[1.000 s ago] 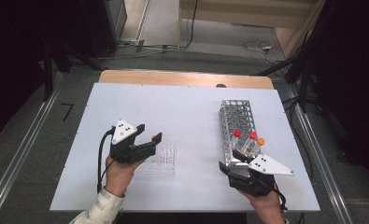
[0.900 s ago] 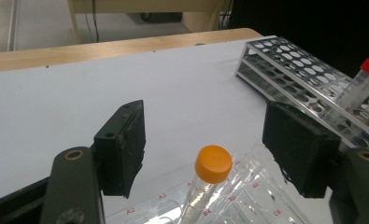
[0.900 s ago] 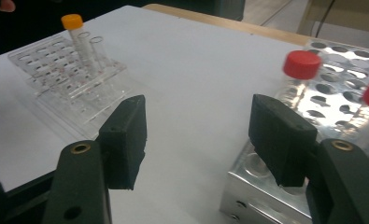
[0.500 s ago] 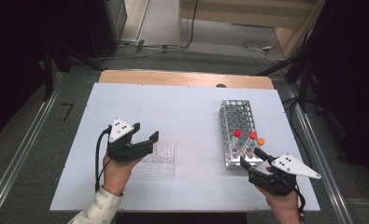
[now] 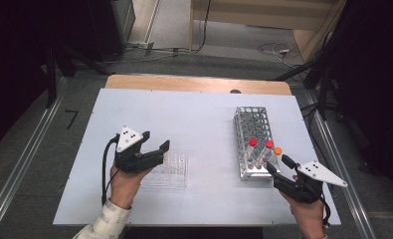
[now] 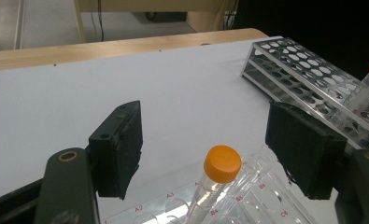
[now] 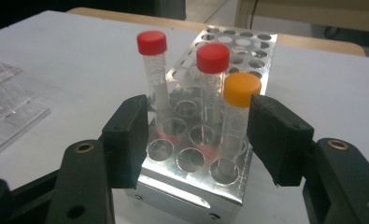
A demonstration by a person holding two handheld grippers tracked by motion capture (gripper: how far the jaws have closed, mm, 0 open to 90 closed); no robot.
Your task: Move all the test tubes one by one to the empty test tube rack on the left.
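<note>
My left gripper (image 5: pixel 156 143) hovers over a clear plastic rack (image 5: pixel 171 168). An orange-capped tube (image 6: pixel 223 163) stands in that rack (image 6: pixel 247 198) between the jaws of the left gripper (image 6: pixel 205 140). They have just been opening, and neither pad touches the tube. My right gripper (image 5: pixel 278 164) is at the near right corner of a metal rack (image 5: pixel 253 130). Between the wide-open jaws of the right gripper (image 7: pixel 198 116) stand two red-capped tubes (image 7: pixel 152 43) (image 7: pixel 213 58) and an orange-capped one (image 7: pixel 241 89), none of them pressed.
The white table (image 5: pixel 194 114) has free room between the two racks and behind them. The far part of the metal rack (image 7: pixel 240 42) has several empty holes. A wooden strip (image 5: pixel 194 83) runs along the table's far edge, with the floor beyond.
My right gripper has slid to the right, from the metal rack's near end to its near right corner. The left hand has stayed over the clear rack.
</note>
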